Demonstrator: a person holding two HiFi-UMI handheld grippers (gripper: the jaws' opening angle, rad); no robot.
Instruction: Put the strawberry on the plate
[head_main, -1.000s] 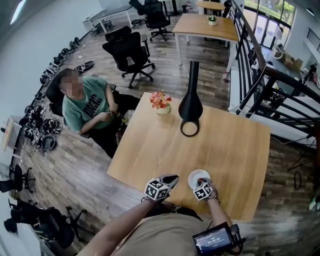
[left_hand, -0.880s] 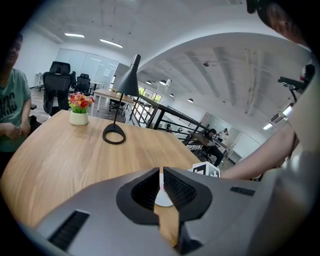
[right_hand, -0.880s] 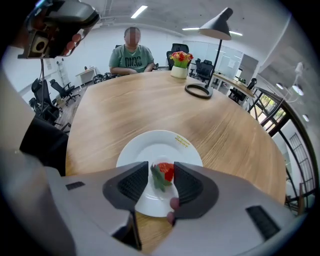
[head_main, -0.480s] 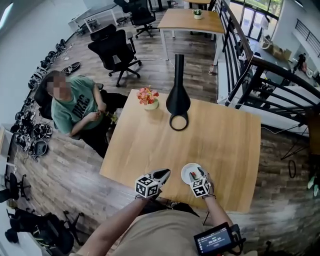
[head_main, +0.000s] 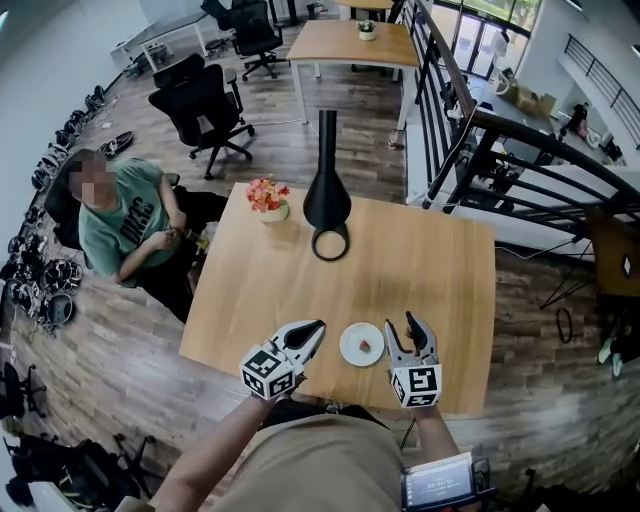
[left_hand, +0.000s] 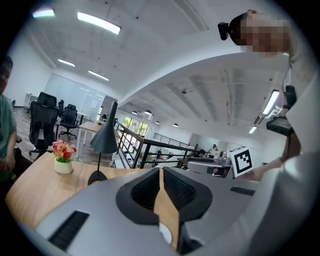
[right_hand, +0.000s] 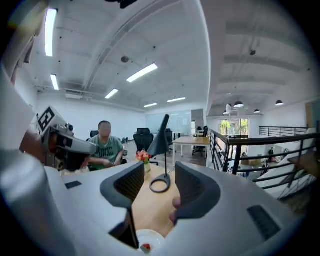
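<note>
A plain tan shirt (head_main: 320, 462) with short sleeves is worn. A small black camera (left_hand: 227, 31) is carried on the head, and a dark device with a lit screen (head_main: 445, 487) is seen by the right forearm. The left gripper (head_main: 316, 327) and the right gripper (head_main: 401, 323) are both made with smooth light-grey shells that taper to rounded tips. Their inner faces are lined with black ribbed pads (right_hand: 131, 184), and a dark rectangular slot (left_hand: 70, 230) is set into each shell. A cube (head_main: 265, 372) with black-and-white square markers is mounted at the rear of each gripper.
</note>
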